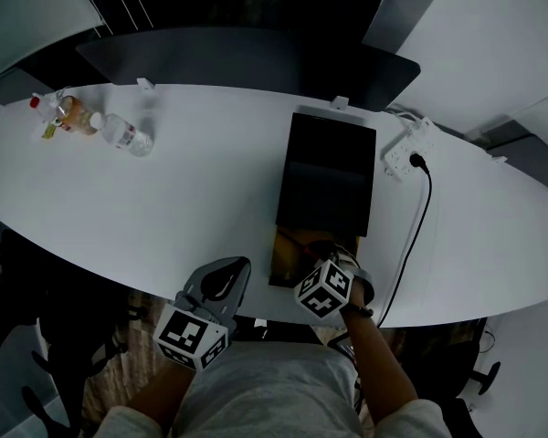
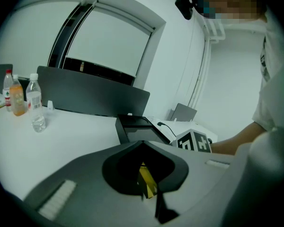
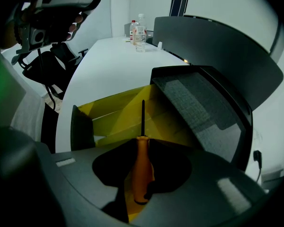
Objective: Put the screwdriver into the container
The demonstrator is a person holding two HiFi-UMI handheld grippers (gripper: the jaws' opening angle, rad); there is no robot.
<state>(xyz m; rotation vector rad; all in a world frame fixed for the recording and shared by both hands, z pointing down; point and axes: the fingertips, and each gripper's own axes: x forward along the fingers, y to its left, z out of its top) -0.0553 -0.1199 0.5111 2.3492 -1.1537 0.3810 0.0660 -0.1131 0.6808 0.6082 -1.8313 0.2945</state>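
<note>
An orange-handled screwdriver (image 3: 142, 167) sits between the jaws of my right gripper (image 3: 142, 141). Both jaw edges lie against the handle, and its dark shaft points down into the container's yellow inside (image 3: 116, 112). The container (image 1: 327, 172) is a black box at the table's near edge, with its lid raised behind the yellow opening (image 1: 286, 252). My right gripper (image 1: 321, 263) hangs over that opening. The left gripper (image 1: 236, 267) is shut and holds nothing, off to the left at the table's front edge. In its own view the left gripper (image 2: 143, 143) faces the box (image 2: 135, 126).
Three bottles (image 1: 91, 124) stand at the far left of the white table (image 1: 192, 199). A white power strip (image 1: 406, 149) with a black cable (image 1: 420, 217) lies right of the box. A dark screen panel (image 1: 247, 57) runs along the far edge.
</note>
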